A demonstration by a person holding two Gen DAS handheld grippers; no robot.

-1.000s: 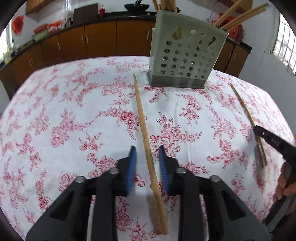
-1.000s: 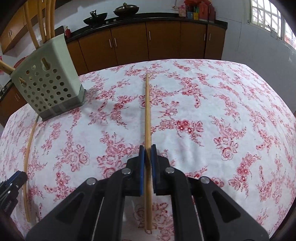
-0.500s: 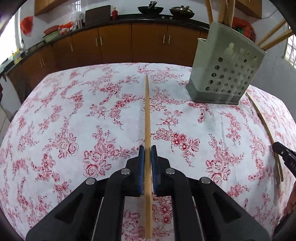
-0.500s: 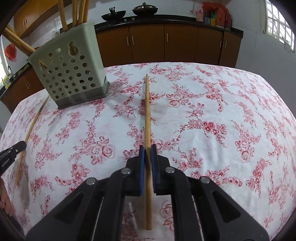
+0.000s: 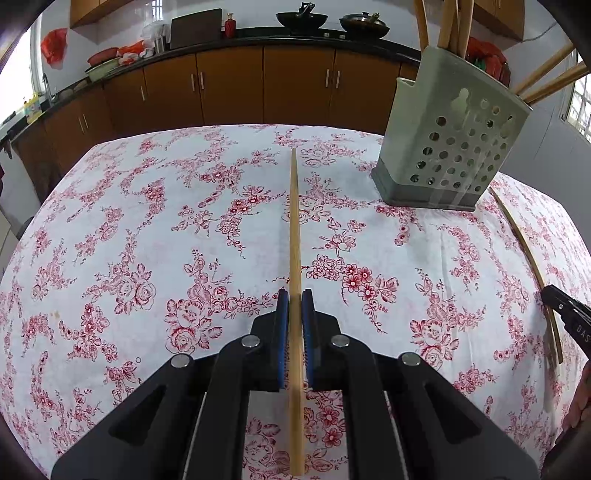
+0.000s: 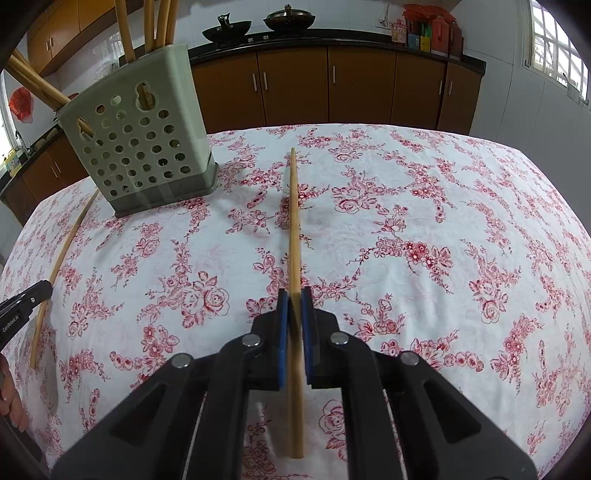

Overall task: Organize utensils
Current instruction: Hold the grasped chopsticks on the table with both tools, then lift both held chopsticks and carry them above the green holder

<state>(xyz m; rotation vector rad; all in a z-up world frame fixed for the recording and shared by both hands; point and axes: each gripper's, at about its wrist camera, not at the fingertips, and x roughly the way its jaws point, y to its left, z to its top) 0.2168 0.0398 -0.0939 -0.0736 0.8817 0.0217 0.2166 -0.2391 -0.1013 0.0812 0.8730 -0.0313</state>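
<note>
The perforated grey-green utensil holder [image 5: 450, 147] stood upright on the floral tablecloth [image 5: 147, 240], far side of the table. Several wooden chopsticks [image 6: 159, 22] stood in it, some upright, others leaning out over its rim.

The left gripper [image 5: 295, 325] was closed on one chopstick [image 5: 294, 221], blue pads pressed against both sides of the shaft; the stick pointed straight ahead, its tip to the left of the holder. The right gripper [image 6: 294, 325] was likewise clamped on a second chopstick [image 6: 293, 221], tip to the right of the holder. Whether either stick touched the cloth could not be determined.

Behind the table ran brown kitchen cabinets [image 5: 258, 88], with two dark woks [image 6: 258, 26] on the countertop.
</note>
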